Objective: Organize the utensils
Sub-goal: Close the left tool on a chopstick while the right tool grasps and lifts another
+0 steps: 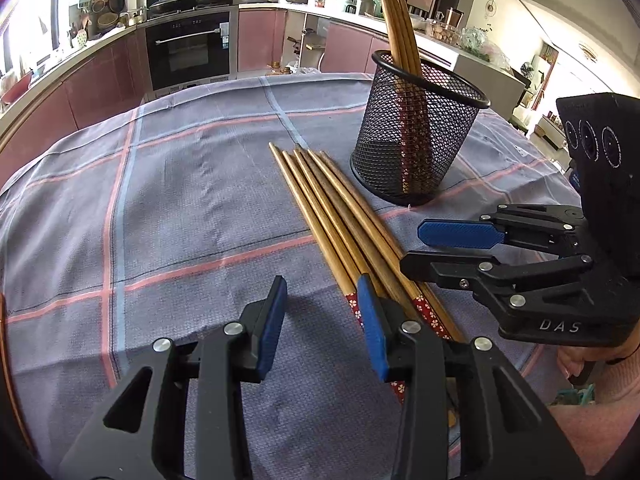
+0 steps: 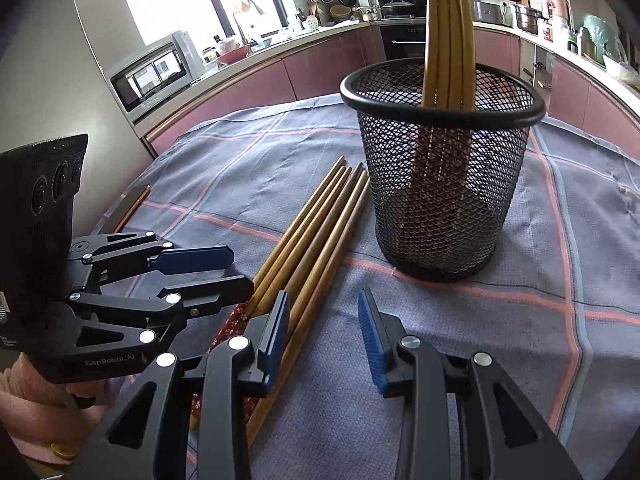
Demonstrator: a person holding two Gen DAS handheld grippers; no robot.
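Several wooden chopsticks with red flowered ends (image 1: 340, 220) lie side by side on the checked cloth, also in the right wrist view (image 2: 316, 240). A black mesh cup (image 1: 416, 136) stands upright behind them with several chopsticks (image 1: 394, 8) in it; it also shows in the right wrist view (image 2: 444, 184). My left gripper (image 1: 322, 320) is open and empty, its right finger over the lying chopsticks' handle ends. My right gripper (image 2: 324, 332) is open and empty, just right of the chopsticks; it shows from the side in the left wrist view (image 1: 412, 248).
The table is covered by a grey-blue cloth with pink and blue lines (image 1: 180, 200). Kitchen counters with pink cabinets and an oven (image 1: 188, 48) run behind it. A microwave (image 2: 152, 72) stands at the left in the right wrist view.
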